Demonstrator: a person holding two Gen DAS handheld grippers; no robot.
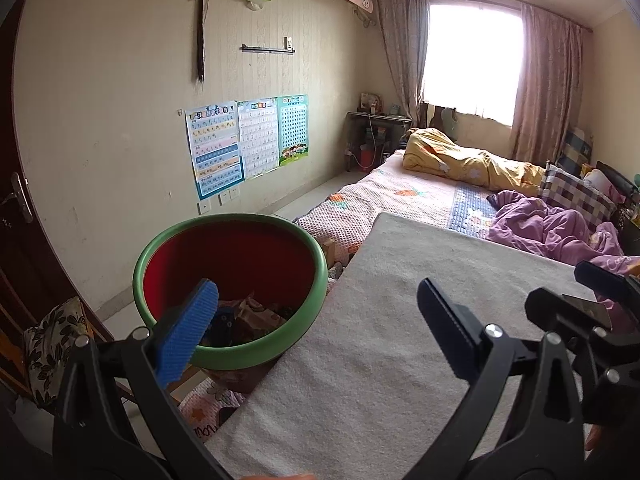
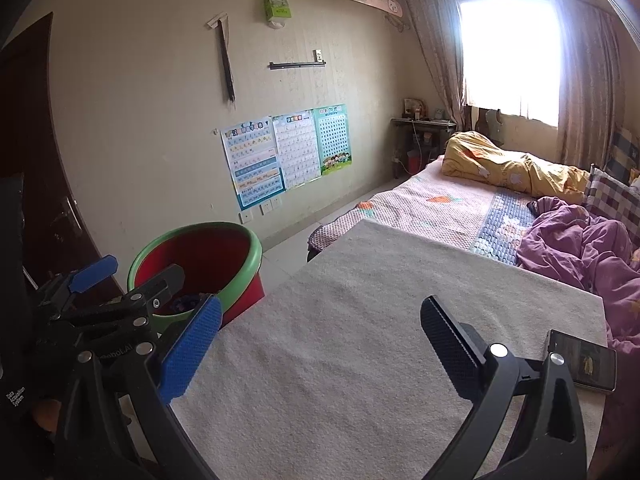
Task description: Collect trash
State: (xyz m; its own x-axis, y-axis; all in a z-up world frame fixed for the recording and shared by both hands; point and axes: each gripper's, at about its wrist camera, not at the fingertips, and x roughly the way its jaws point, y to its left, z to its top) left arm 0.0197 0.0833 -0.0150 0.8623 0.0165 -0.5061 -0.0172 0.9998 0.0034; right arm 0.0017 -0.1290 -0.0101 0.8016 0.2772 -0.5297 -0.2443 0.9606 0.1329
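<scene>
Below left tool [image 1: 316, 320] | trash [image 1: 256, 314] in bin [image 1: 168, 240] | both tools apart, empty

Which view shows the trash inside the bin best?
The left wrist view: it looks down into the bin, so the wrappers at the bottom show. In the right wrist view the left claw and the bin's rim hide most of them.

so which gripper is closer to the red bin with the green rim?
Left. The left gripper is open with its blue finger over the red bin with the green rim. The right gripper, also open, sits over the grey felt board, further right.
</scene>
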